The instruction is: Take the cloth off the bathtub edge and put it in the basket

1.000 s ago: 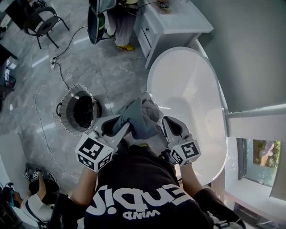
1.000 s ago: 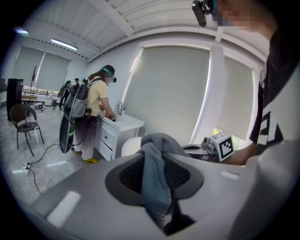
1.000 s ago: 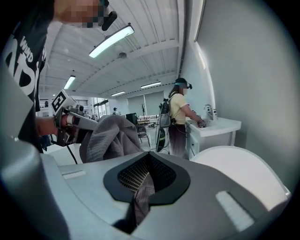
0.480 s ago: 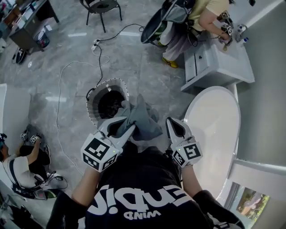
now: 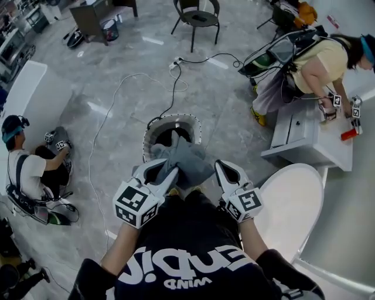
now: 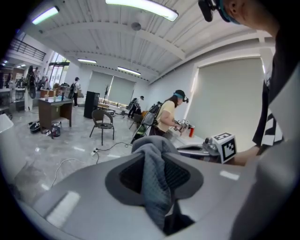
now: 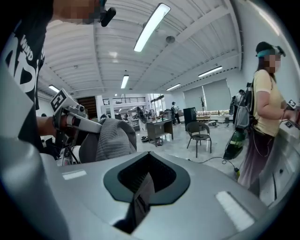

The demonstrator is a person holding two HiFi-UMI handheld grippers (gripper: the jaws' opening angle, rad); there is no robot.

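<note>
A grey cloth (image 5: 186,161) hangs bunched from my left gripper (image 5: 170,173), which is shut on it. In the left gripper view the cloth (image 6: 157,178) fills the gap between the jaws and drapes down over them. The round basket (image 5: 155,130) with a pale rim and dark inside stands on the floor straight ahead, partly hidden by the cloth, which hangs over its near side. My right gripper (image 5: 220,166) is beside the cloth on the right, shut with nothing in it (image 7: 146,153). The white bathtub (image 5: 290,205) lies at the lower right.
A white cabinet (image 5: 310,143) stands beyond the tub, with a person (image 5: 316,64) working at it. Another person (image 5: 26,170) crouches on the floor at the left. A cable (image 5: 99,129) runs across the grey floor to the basket; a chair (image 5: 196,17) stands further off.
Both grippers and the cloth have swung left, from above the bathtub's edge to just above the basket. The tub has slid to the lower right of the head view.
</note>
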